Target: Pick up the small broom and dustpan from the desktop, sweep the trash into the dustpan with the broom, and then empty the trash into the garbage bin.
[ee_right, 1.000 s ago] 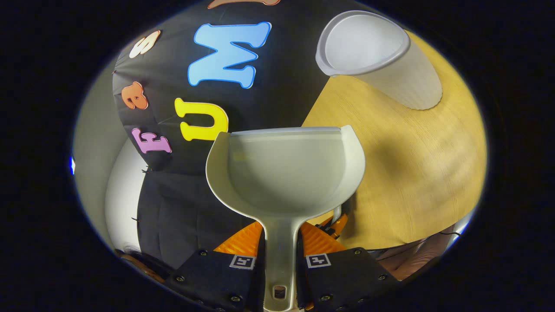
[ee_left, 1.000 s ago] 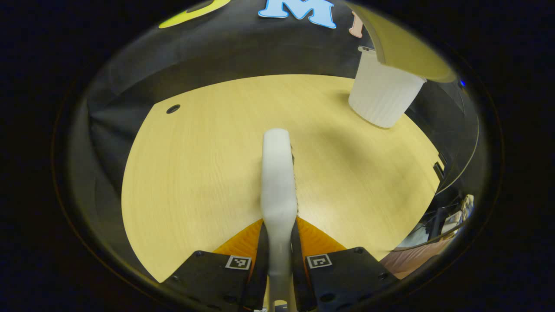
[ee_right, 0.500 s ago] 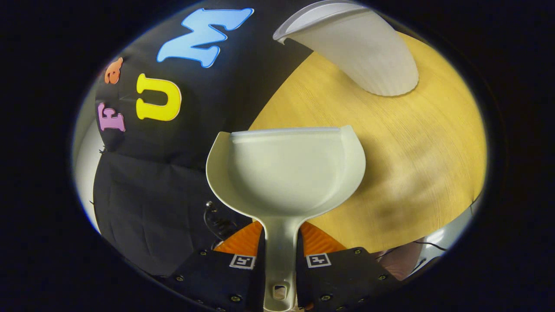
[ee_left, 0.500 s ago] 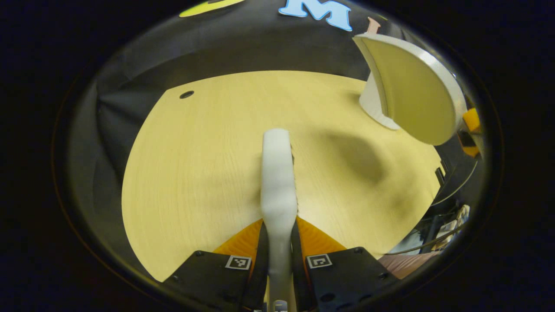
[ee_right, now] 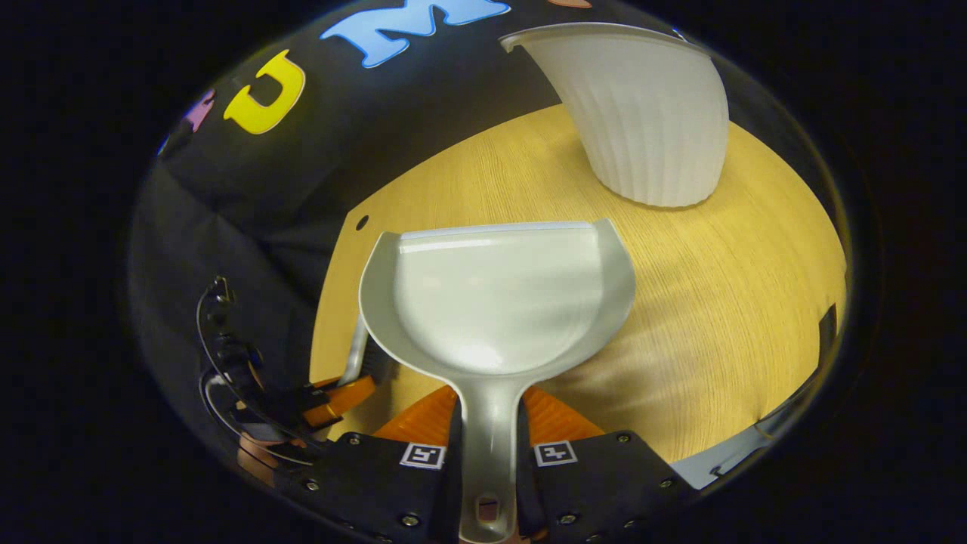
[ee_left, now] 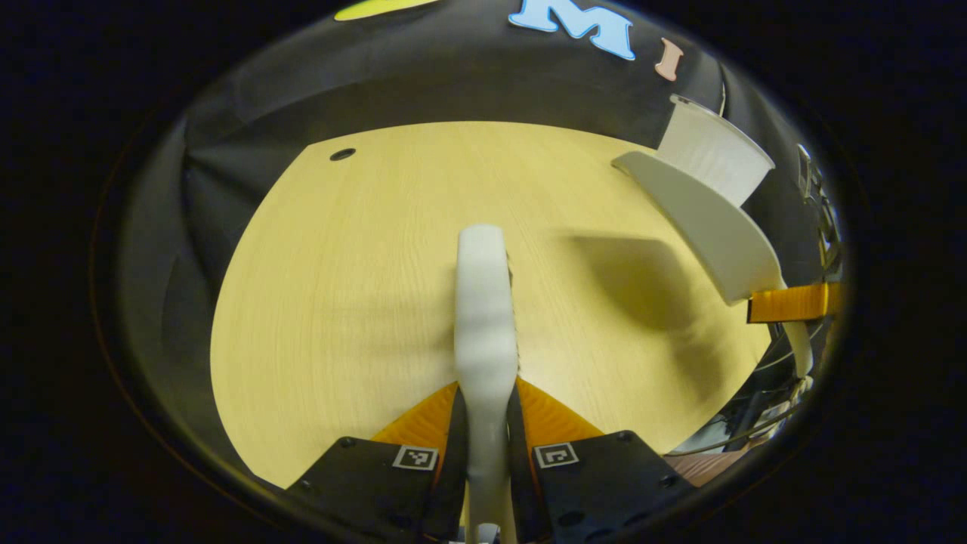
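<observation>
In the left gripper view, my left gripper (ee_left: pixel 487 423) is shut on the handle of the small white broom (ee_left: pixel 483 302), which points forward edge-on over the wooden table (ee_left: pixel 340 287). The white dustpan (ee_right: pixel 498 295) sits in my right gripper (ee_right: pixel 489 431), both fingers pressing its handle; its scoop is empty and held over the table. From the left gripper view the dustpan (ee_left: pixel 702 227) hangs at the right in front of the white ribbed garbage bin (ee_left: pixel 714 155). The bin (ee_right: pixel 650 113) stands upright at the table's far right.
A small round hole (ee_left: pixel 342 154) marks the table's far left corner. The other gripper's orange finger (ee_right: pixel 332 397) and cables show at the lower left of the right gripper view. The black cloth wall rises behind the table.
The dustpan has swung away from the bin's mouth and come down level over the table. The broom and left gripper have barely moved.
</observation>
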`<action>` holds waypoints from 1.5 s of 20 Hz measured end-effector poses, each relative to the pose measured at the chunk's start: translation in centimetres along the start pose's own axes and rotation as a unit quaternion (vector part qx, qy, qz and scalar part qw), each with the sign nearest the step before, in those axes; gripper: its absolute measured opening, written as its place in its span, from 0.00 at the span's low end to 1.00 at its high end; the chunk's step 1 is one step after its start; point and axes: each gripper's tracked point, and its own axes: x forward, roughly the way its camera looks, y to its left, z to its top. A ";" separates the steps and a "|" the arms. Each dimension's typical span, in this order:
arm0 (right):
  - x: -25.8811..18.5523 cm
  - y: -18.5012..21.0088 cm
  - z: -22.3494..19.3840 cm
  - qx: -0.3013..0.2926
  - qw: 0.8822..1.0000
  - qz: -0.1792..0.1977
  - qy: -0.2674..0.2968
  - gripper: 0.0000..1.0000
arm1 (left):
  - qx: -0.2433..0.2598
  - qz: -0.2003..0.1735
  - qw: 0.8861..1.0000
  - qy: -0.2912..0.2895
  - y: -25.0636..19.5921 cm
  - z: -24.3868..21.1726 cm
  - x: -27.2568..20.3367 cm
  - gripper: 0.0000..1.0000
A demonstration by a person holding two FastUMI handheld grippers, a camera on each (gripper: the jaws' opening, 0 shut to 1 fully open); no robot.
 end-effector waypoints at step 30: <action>3.3 -4.6 -2.5 -0.088 0.987 -0.131 0.019 0.35 | 0.019 0.042 0.999 0.018 -2.7 1.1 -1.5 0.43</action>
